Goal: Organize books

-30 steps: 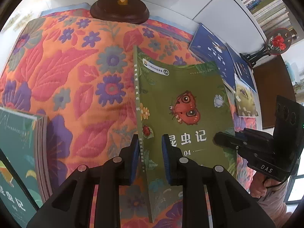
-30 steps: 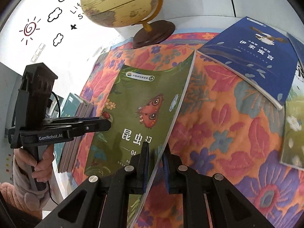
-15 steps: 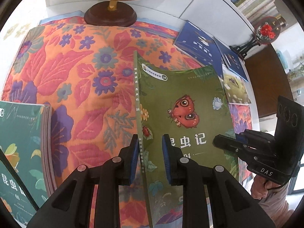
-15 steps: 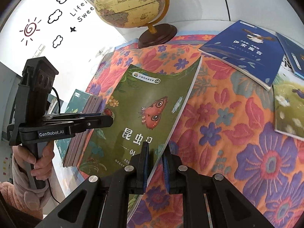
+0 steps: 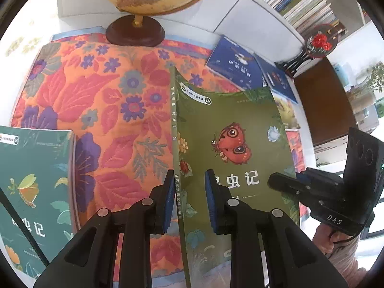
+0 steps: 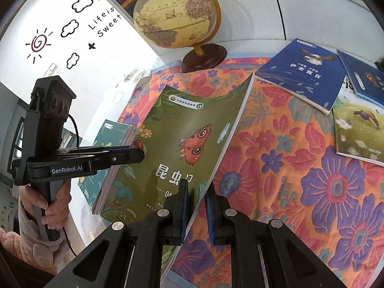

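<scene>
So right now I've got the green butterfly book [image 5: 230, 144] pinched from both sides and lifted clear of the flowery quilt [image 5: 100, 100]. The left gripper [image 5: 188, 201] is nearly closed on the spine edge, and the right gripper [image 6: 195, 206] is nearly closed on the open page edge, so both have hold of the same book.

Progress-wise, I'd say we're early-to-mid. A teal book stack [image 5: 33, 182] sits at the quilt's left edge, and to me that looks like the pile this one should join. What's left: a blue book [image 6: 302, 72], a second blue one [image 6: 364, 79] and a meadow-cover book [image 6: 357, 129], all loose over on the right.

The globe [image 6: 177, 14] stands at the back of the quilt, well apart from my path. Main worry is the book flopping, since it's thin and bends a bit.
</scene>
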Action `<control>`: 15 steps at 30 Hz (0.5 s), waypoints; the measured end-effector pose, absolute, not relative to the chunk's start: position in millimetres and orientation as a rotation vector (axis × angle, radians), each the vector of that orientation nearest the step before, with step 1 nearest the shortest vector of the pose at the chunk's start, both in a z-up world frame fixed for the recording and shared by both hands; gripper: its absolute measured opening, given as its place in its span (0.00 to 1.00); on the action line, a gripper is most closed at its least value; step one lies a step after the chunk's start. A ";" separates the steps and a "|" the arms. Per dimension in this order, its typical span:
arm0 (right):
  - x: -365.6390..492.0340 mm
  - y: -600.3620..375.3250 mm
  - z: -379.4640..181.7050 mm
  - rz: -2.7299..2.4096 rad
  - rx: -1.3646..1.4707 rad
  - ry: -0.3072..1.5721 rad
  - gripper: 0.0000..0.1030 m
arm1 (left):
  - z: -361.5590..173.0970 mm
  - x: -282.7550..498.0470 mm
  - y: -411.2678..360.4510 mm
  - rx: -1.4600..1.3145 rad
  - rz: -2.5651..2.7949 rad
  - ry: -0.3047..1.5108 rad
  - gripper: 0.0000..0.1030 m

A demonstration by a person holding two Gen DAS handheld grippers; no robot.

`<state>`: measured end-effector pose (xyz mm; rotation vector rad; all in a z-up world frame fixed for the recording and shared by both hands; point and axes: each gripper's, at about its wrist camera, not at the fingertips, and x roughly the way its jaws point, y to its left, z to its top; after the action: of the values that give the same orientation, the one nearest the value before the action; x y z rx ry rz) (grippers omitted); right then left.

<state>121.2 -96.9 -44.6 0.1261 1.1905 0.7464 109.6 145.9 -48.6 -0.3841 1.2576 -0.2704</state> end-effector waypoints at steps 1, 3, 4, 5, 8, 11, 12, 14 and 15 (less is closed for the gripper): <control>119.6 -94.9 -42.4 0.744 0.129 1.191 0.13 | -46.0 108.3 147.7 -0.382 -0.272 1.255 0.19; 114.8 -90.1 -37.5 0.735 0.136 1.187 0.13 | -39.9 105.6 150.7 -0.361 -0.275 1.251 0.19; 113.0 -87.7 -35.5 0.734 0.137 1.186 0.13 | -37.4 104.4 152.6 -0.352 -0.273 1.250 0.19; 110.4 -84.1 -33.0 0.732 0.135 1.183 0.13 | -35.7 104.0 154.6 -0.348 -0.274 1.249 0.19; 105.2 -73.7 -26.4 0.728 0.138 1.170 0.13 | -29.5 100.0 164.5 -0.336 -0.276 1.243 0.19; 100.8 -62.5 -20.3 0.727 0.141 1.158 0.13 | -23.8 95.5 176.1 -0.334 -0.281 1.236 0.19; 100.0 -58.9 -19.0 0.726 0.141 1.155 0.13 | -21.8 94.6 180.7 -0.338 -0.284 1.237 0.19; 98.0 -51.3 -15.6 0.723 0.142 1.147 0.13 | -17.7 91.7 189.7 -0.350 -0.287 1.230 0.19; 97.2 -47.9 -14.0 0.725 0.146 1.144 0.13 | -15.7 90.6 193.5 -0.347 -0.285 1.226 0.19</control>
<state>97.2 -47.9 -14.0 0.1457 1.1435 0.7245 90.6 193.5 -15.7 -0.3474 1.2262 -0.2854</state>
